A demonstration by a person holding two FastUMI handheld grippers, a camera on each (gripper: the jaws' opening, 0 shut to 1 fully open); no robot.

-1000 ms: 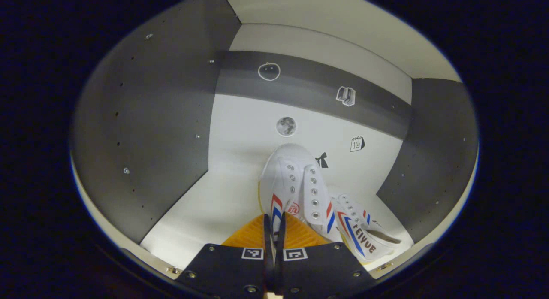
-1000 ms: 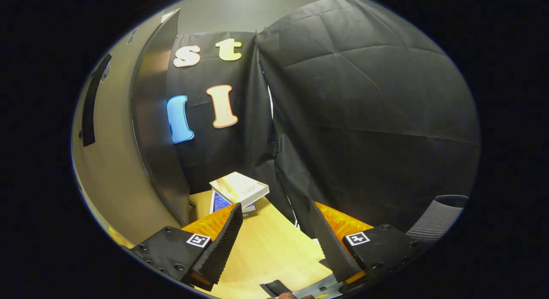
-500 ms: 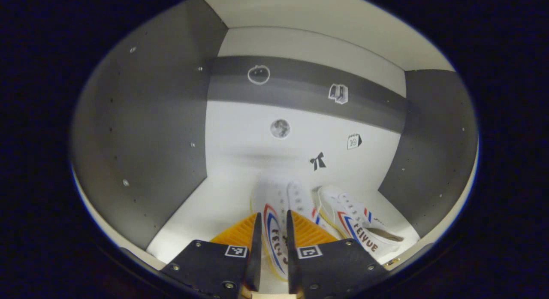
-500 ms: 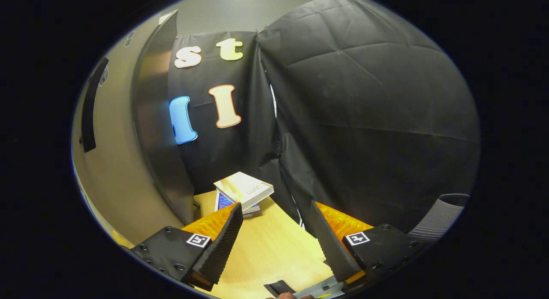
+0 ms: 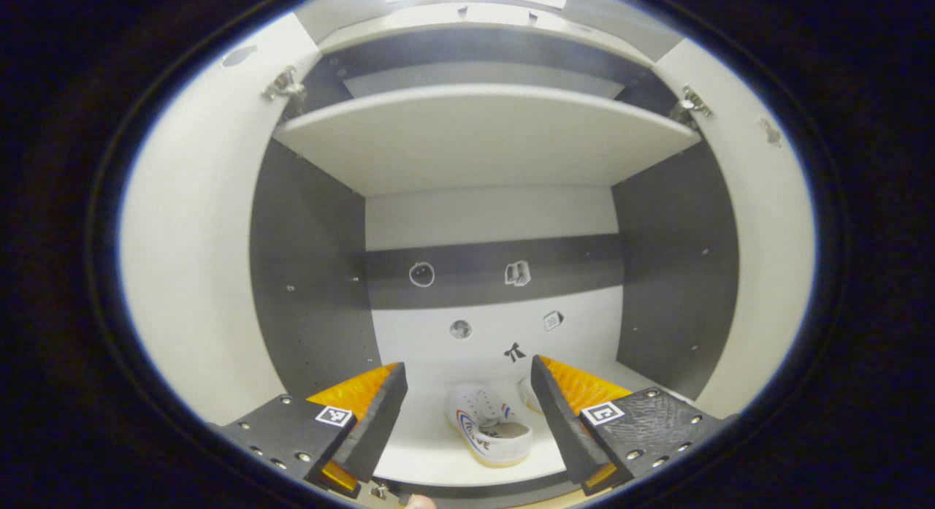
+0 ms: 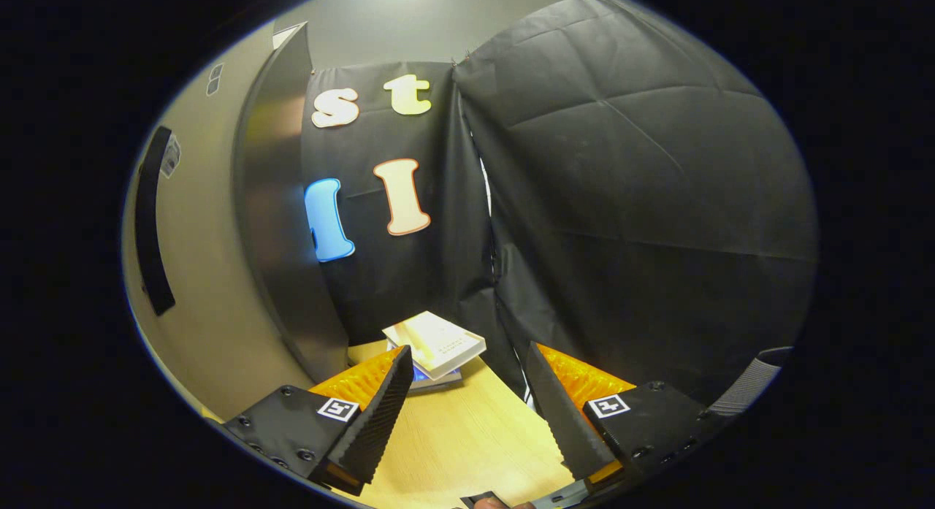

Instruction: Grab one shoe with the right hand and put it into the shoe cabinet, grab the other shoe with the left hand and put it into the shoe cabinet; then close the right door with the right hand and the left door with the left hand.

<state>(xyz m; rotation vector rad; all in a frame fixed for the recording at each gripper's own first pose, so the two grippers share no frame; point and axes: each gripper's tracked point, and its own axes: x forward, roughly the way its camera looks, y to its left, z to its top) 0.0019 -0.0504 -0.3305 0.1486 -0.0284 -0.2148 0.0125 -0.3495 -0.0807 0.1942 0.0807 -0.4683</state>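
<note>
Both shoes are sitting inside the shoe cabinet [image 5: 307, 275], on the bottom shelf near the back wall. The near shoe [image 5: 488, 427] is lying heel toward the opening, white with red and blue stripes on the side. The second shoe [image 5: 527, 393] is just to its right and mostly hidden behind the left gripper's right finger, only a sliver is showing.

The left gripper [image 5: 467, 421] is hovering outside the cabinet opening, jaws spread wide, gripping nothing. The near shoe is showing in the gap between its fingers, well beyond the tips, no contact.

Above the shoes, an upper shelf [image 5: 482, 133] is spanning the cabinet. Small stickers [image 5: 514, 352] are dotting the back wall. Both doors are standing open: left door [image 5: 190, 261] and right door [image 5: 760, 261] are flanking the opening, hinges visible at the top corners.

In the right gripper view, the right gripper [image 6: 467, 414] is hanging over a wooden table [image 6: 467, 443], jaws wide apart, empty. It's pointing away from the cabinet interior, toward the black cloth wall. The open door's outer face with a dark handle [image 6: 152, 220] is sitting at the left of that view. A small stack of books [image 6: 437, 345] is lying on the table just past the left fingertip.
</note>
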